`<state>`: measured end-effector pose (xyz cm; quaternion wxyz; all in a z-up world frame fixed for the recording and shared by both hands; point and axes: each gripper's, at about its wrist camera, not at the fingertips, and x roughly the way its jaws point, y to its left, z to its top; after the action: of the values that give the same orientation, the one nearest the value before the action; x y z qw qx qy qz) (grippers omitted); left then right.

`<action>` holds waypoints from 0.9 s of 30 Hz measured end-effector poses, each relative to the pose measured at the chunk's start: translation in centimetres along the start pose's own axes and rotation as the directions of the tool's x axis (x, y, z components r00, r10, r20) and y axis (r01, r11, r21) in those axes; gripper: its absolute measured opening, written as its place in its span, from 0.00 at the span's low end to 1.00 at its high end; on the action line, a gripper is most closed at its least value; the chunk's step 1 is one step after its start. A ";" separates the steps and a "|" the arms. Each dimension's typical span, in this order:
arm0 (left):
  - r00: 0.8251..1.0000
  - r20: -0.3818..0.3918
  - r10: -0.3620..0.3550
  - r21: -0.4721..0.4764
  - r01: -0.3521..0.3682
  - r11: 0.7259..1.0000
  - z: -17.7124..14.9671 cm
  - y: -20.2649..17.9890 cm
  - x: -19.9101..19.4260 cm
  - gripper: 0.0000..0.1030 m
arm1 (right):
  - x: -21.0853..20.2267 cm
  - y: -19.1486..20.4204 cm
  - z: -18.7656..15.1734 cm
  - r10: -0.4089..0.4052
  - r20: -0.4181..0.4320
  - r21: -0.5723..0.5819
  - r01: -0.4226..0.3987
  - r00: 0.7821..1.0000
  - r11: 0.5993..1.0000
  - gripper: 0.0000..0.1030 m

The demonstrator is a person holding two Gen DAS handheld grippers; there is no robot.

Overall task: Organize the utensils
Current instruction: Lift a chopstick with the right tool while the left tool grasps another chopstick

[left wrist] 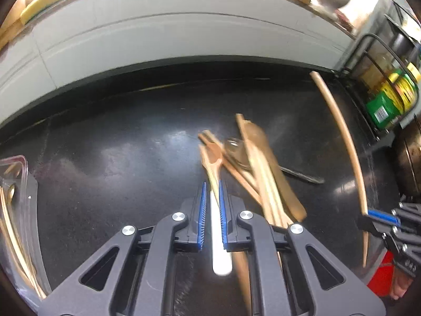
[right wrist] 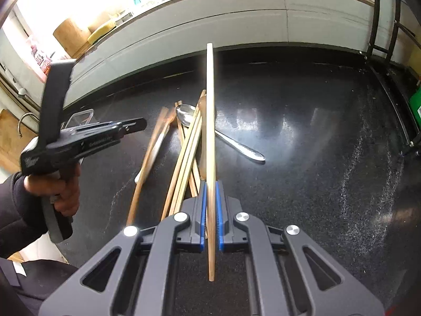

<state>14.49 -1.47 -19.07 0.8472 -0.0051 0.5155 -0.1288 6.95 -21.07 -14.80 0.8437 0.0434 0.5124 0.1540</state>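
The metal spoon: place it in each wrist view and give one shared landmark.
Left wrist view: metal spoon right of centre, bowl under the wooden utensils, handle running right.
Right wrist view: metal spoon at centre, bowl left of the held chopstick.
Shared landmark: the wooden utensils pile.

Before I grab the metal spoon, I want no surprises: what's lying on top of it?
Several wooden chopsticks and a wooden spatula cross the metal spoon between bowl and handle. That middle stretch is covered; bowl and handle end show.
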 end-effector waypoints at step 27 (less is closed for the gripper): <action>0.995 -0.089 -0.051 -0.298 0.023 0.954 -5.8 -3.4 1.3 0.40 | 0.5 -3.1 -0.8 0.019 -0.086 -0.002 -0.019 0.996 1.000 0.07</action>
<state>9.26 -4.37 -22.46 0.8086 -0.1355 0.5687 -0.0661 7.11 -23.95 -16.30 0.8195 0.0403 0.5474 0.1646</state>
